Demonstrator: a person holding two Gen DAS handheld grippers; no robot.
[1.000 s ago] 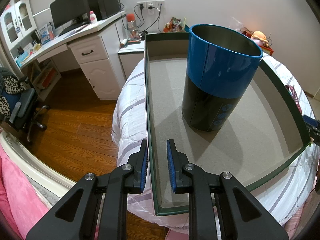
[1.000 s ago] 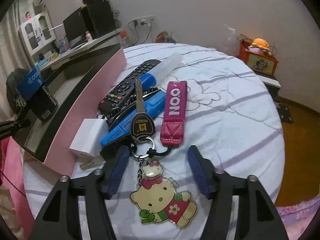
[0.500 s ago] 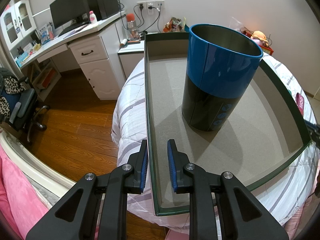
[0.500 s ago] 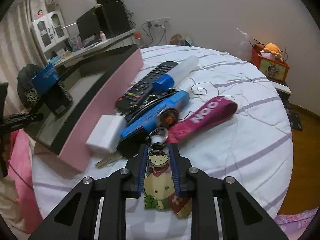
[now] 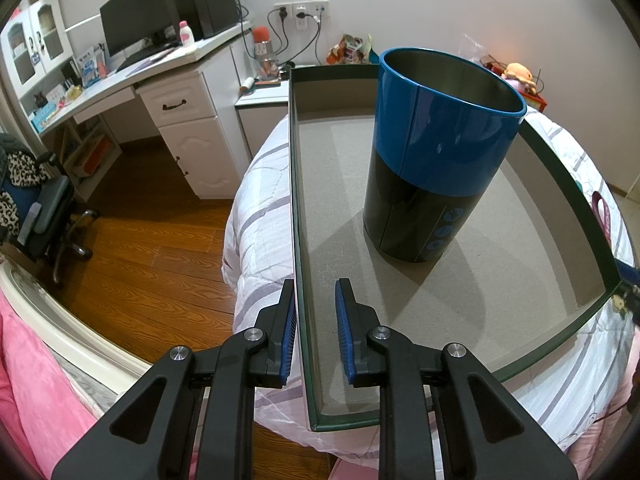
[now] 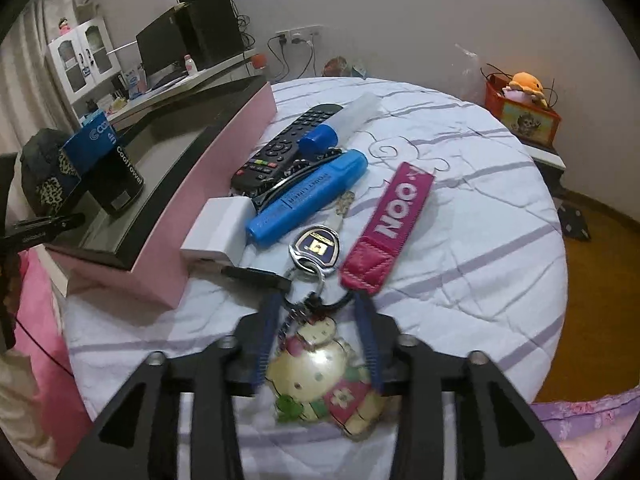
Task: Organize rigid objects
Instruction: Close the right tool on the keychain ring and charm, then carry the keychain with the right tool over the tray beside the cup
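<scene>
Bed (image 6: 460, 200), covered by a white quilt with lilac stripes, is seen carrying everything. Shallow box (image 5: 440, 308), grey inside with a dark green rim and pink outer wall, is laid on the bed's left part. Blue-and-black cylindrical tin (image 5: 436, 160) is stood upright and open-topped inside the box. Left gripper (image 5: 316, 336) is seen with its jaws nearly together, astride the box's near left wall; the wall is touched by the left pad, while a gap is left at the right pad.

A pile of items is laid just beside the box's pink wall: black remote (image 6: 280, 148), blue highlighter (image 6: 308, 196) lying partly on it, white tube with a blue cap (image 6: 340, 124), white charger block (image 6: 220, 228) touching the wall, pink strap (image 6: 390, 224) to the right.

Key bunch (image 6: 316, 244) is laid nearest, its ring joined to the strap and to a cartoon cat charm (image 6: 320, 380). Right gripper (image 6: 318, 332) is blurred, jaws opening, with the charm's chain between them; pads are not pressed on it.
</scene>
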